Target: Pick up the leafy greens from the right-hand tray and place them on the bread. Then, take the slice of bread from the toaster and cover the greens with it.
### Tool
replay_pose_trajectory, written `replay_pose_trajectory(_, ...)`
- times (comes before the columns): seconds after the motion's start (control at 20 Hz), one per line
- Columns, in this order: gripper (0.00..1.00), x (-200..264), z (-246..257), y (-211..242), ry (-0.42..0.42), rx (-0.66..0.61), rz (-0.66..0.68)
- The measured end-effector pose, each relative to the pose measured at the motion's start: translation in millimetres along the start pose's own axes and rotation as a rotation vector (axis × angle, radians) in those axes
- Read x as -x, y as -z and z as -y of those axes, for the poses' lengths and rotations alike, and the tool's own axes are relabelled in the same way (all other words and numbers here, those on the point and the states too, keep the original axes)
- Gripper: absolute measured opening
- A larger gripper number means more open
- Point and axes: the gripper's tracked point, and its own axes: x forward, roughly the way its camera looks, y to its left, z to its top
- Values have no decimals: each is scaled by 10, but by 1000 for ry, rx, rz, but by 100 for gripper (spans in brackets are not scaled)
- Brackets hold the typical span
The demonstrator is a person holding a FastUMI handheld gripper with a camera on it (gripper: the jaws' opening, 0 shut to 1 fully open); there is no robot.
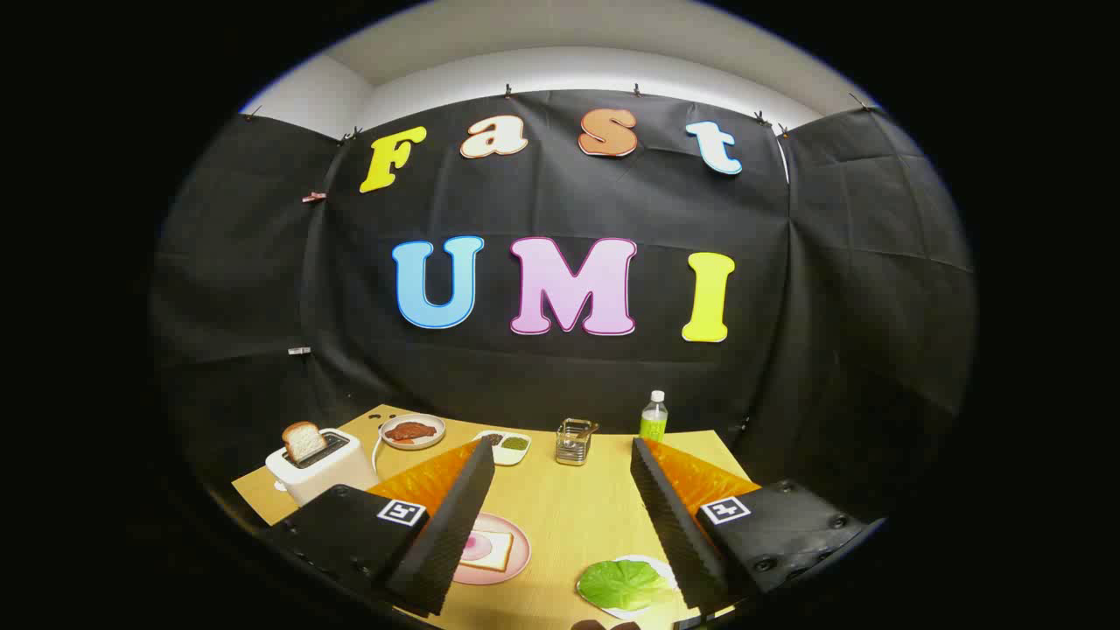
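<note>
Ridged-faced tool fingers, square fiducial tags, screwed housings

We see a wood table w/ toaster, plates, small dish, glass holder, bottle.

The gripper camera is riding above the near edge of the wooden table, looking forward and slightly downward along the gripper and its spread fingers toward the booth's back wall (the toaster is sitting well ahead).
</note>
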Motion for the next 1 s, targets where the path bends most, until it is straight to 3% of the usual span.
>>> replay_pose_trajectory(1.0, 98, -168, 71, 74, -9, 2, -7)
